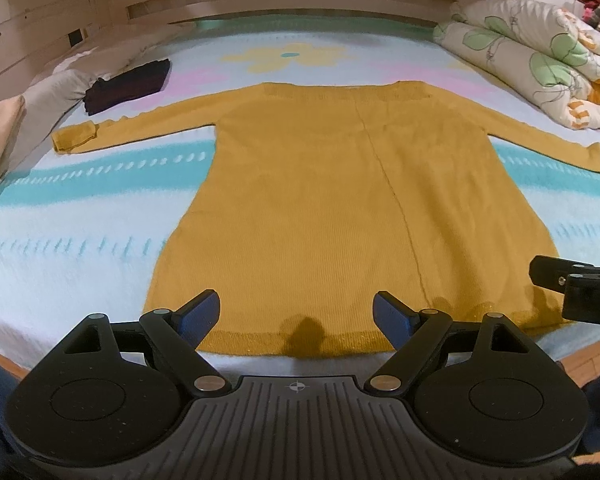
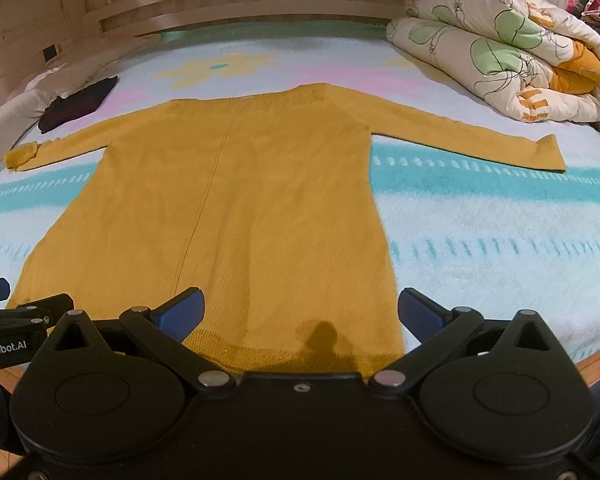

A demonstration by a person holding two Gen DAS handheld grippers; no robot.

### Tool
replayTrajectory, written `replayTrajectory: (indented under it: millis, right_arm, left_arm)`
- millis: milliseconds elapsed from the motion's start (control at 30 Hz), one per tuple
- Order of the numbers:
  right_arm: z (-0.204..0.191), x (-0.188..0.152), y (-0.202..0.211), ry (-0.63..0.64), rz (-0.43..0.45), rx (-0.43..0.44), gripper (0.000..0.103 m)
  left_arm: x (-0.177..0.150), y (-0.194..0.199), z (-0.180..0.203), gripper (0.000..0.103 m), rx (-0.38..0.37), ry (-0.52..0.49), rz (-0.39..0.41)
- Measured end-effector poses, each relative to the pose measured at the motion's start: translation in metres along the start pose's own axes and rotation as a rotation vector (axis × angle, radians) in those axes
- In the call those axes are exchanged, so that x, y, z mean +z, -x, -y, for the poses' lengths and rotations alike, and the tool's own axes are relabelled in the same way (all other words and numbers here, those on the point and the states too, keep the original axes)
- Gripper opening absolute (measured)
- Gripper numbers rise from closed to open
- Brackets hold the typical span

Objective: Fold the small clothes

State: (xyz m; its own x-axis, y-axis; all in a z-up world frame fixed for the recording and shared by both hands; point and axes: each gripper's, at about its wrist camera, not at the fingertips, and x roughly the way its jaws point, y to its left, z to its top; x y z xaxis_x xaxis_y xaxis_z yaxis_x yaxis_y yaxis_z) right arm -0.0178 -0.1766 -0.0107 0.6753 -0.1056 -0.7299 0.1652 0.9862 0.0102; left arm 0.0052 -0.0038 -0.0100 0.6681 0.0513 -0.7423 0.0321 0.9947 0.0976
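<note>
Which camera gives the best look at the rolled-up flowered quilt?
The right wrist view: the flowered quilt sits larger there, with its whole roll inside the frame. In the left wrist view the quilt lies at the right edge, smaller and partly cut off.

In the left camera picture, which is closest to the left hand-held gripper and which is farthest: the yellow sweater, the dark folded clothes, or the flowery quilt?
From the left hand-held gripper:
1. Yellow sweater: its hem lies right under the fingers.
2. Dark folded clothes: far left, beyond the sleeve.
3. Flowery quilt: far right corner, about as far; too close to call.
</note>
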Motion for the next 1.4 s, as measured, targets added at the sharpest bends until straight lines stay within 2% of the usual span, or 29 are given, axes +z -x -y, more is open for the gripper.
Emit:
replayTrajectory:
  millis: [133,267,333,400,433,500,600,700,767,900,1067,1100,1233,1400]
  right_arm:
    - [-0.002,-0.001,-0.001,0.002,-0.01,0.006,0.102]
    - [-0.006,0.0,-0.002,0.018,-0.018,0.018,0.102]
    - [-0.008,0.0,-0.002,0.029,-0.026,0.018,0.102]
    - [-0.009,0.001,-0.002,0.037,-0.047,0.051,0.102]
    - [-0.009,0.001,-0.001,0.035,-0.055,0.066,0.098]
    - [-0.007,0.005,-0.002,0.026,-0.083,0.086,0.087]
    - [0.005,0.016,-0.004,-0.024,-0.117,0.117,0.086]
    - [0.024,0.037,-0.007,-0.092,-0.152,0.155,0.086]
    - [0.038,0.057,-0.01,-0.096,-0.151,0.153,0.086]
    - [0.074,0.104,-0.014,-0.066,-0.116,0.083,0.086]
    - [0.144,0.159,-0.027,-0.109,-0.065,-0.021,0.085]
    - [0.162,0.168,-0.034,-0.119,-0.058,-0.051,0.082]
    - [0.228,0.184,-0.069,-0.207,-0.047,-0.122,0.072]
    - [0.3,0.187,-0.115,-0.33,-0.053,-0.196,0.072]
  left_arm:
    - [-0.001,0.0,0.0,0.084,-0.006,0.007,0.025]
    - [0.0,-0.001,0.0,0.083,-0.008,0.012,0.014]
    - [0.001,0.0,0.0,0.08,-0.002,0.011,0.007]
    - [0.004,0.0,-0.001,0.071,0.0,0.018,-0.005]
    - [0.007,0.001,-0.002,0.07,0.002,0.03,-0.01]
    - [0.017,0.001,-0.005,0.07,-0.021,0.054,-0.013]
    - [0.037,0.0,-0.007,0.07,-0.045,0.072,0.005]
    - [0.063,-0.005,-0.001,0.07,-0.029,0.027,0.056]
    - [0.082,-0.012,0.005,0.07,-0.033,0.003,0.068]
    - [0.118,-0.028,0.015,0.068,-0.06,-0.017,0.087]
    - [0.152,-0.055,0.03,0.067,-0.077,-0.046,0.07]
    - [0.158,-0.062,0.033,0.067,-0.082,-0.048,0.062]
    - [0.182,-0.086,0.04,0.067,-0.11,-0.034,0.043]
    - [0.2,-0.115,0.045,0.067,-0.12,-0.034,-0.004]
